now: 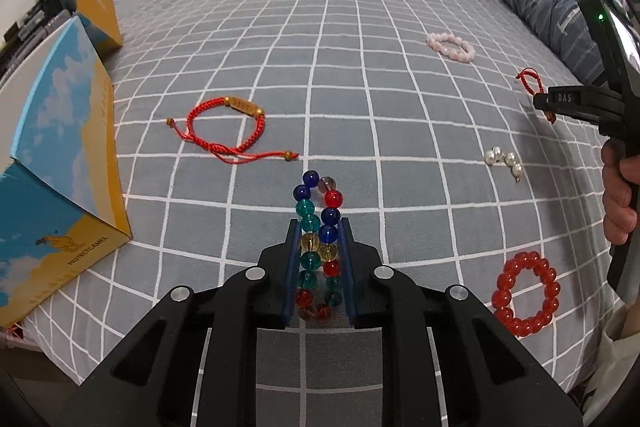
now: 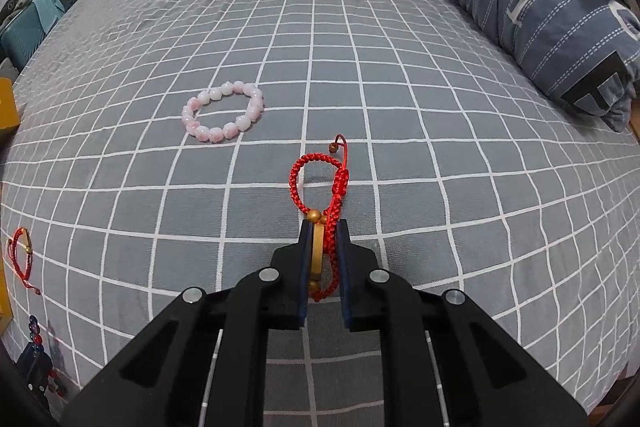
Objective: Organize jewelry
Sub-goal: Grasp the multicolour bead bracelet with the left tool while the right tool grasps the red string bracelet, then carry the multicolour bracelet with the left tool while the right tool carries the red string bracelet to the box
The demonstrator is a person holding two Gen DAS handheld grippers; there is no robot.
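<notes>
My left gripper (image 1: 319,227) is shut on a multicoloured glass bead bracelet (image 1: 318,211), squeezed into a long loop above the grey checked bedspread (image 1: 360,27). My right gripper (image 2: 323,229) is shut on a red cord bracelet with a gold piece (image 2: 320,187); it also shows in the left wrist view (image 1: 540,99) at far right. Loose on the bed lie another red cord bracelet with a gold bar (image 1: 228,125), a pink bead bracelet (image 2: 224,117), a pearl piece (image 1: 504,161) and a red bead bracelet (image 1: 526,299).
An open blue and yellow box (image 1: 60,195) stands at the bed's left edge in the left wrist view. A folded blue-grey quilt (image 2: 540,7) lies along the right side. Cluttered shelves (image 1: 36,15) sit beyond the far left.
</notes>
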